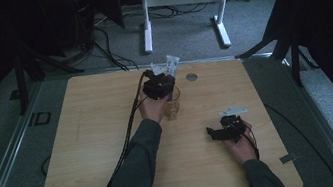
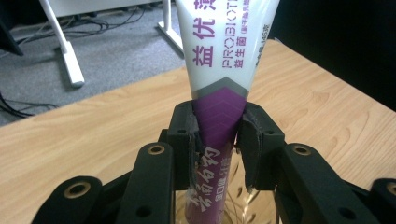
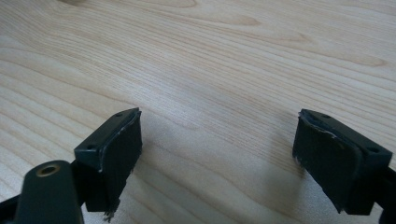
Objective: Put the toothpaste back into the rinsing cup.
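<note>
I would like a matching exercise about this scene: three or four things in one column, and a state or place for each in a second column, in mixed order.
Things
1. left tongs
2. right tongs
3. toothpaste tube
4. glass cup

States or places
A. open, nothing between the jaws, over bare wood
B. shut on the purple part of the tube
C. standing near the middle of the table, under the left hand
D. white and purple, upright, its lower end in the cup

Pairs: 1-B, 2-A, 3-D, 4-C

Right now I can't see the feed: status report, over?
Left gripper shut on white-and-purple toothpaste tube over clear glass cup. Right gripper open, empty. Nothing blocking.
</note>
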The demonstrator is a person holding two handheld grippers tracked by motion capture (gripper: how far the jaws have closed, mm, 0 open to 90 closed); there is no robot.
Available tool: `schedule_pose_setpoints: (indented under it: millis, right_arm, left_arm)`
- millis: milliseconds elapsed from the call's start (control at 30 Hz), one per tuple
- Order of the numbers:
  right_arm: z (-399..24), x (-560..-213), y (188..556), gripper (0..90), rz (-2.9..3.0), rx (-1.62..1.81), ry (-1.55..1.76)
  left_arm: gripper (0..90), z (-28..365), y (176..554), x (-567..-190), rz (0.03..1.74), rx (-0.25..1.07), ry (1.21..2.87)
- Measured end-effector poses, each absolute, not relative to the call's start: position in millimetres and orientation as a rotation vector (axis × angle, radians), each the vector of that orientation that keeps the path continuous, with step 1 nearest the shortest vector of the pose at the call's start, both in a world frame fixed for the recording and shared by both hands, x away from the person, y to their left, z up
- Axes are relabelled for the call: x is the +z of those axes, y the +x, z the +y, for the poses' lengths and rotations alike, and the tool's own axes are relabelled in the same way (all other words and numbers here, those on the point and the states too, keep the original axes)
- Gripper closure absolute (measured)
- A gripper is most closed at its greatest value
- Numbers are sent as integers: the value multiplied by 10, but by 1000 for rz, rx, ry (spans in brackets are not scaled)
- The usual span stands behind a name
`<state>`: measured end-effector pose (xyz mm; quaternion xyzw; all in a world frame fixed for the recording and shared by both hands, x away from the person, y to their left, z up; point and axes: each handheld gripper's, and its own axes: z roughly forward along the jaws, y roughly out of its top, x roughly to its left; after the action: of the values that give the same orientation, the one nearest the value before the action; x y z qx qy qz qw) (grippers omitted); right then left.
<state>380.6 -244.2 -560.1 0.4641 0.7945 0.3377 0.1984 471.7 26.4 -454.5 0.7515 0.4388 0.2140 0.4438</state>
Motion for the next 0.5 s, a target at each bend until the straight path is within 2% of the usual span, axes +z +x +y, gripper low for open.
schedule_pose_setpoints:
  millis: [267,433,500]
  right_arm:
    - [-2442,-5601,3806,155,2223,944,1298]
    - [-2443,-5601,3807,156,2223,943,1296]
    - [-2443,-5601,3807,156,2224,943,1296]
  left_arm:
    - [652,266,4631,-4747,1099,549,1902]
    - [535,299,4526,-4758,1095,596,1897]
    - [517,311,4482,-4795,1084,615,1918]
